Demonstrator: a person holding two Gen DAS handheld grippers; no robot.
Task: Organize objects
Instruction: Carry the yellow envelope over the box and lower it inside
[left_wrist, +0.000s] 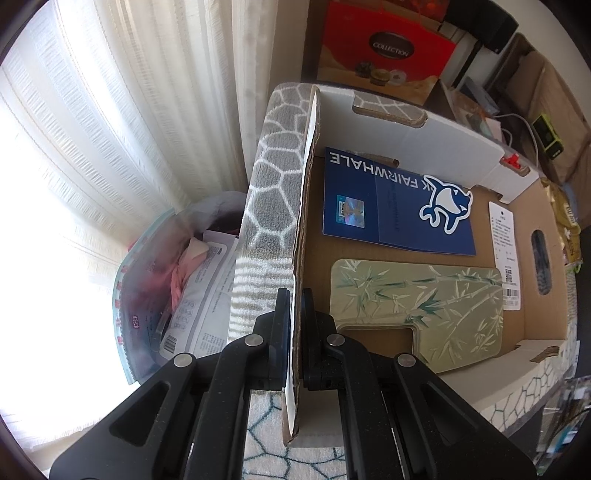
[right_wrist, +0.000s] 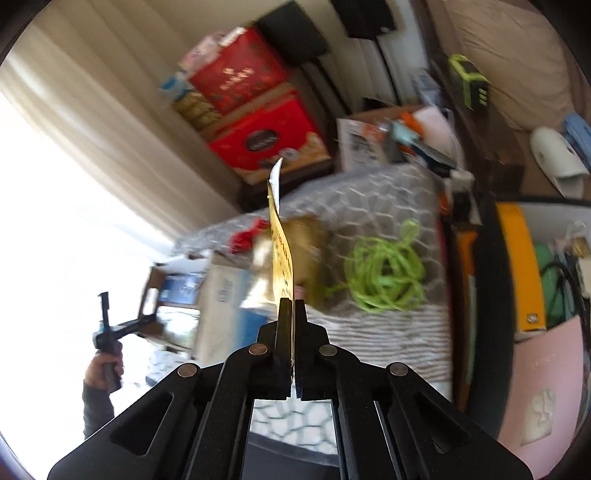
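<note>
One cardboard box, tipped open on a grey honeycomb-patterned rug. Inside, lying flat: one blue Fairwhale card, one bamboo-print board, one white tag. Left gripper pinched tight on the box's side wall. Right gripper clamped on one thin yellow packet, held upright above the rug. Beyond: one green cord coil, two red gift boxes stacked, white curtains.

- Blue card with white whale sticker, inside brown-floored, white-walled cardboard box.
- Pale green bamboo-print board beside blue card.
- Grey rug with white honeycomb lines.
- Lime-green cord.
- Yellow card.
</note>
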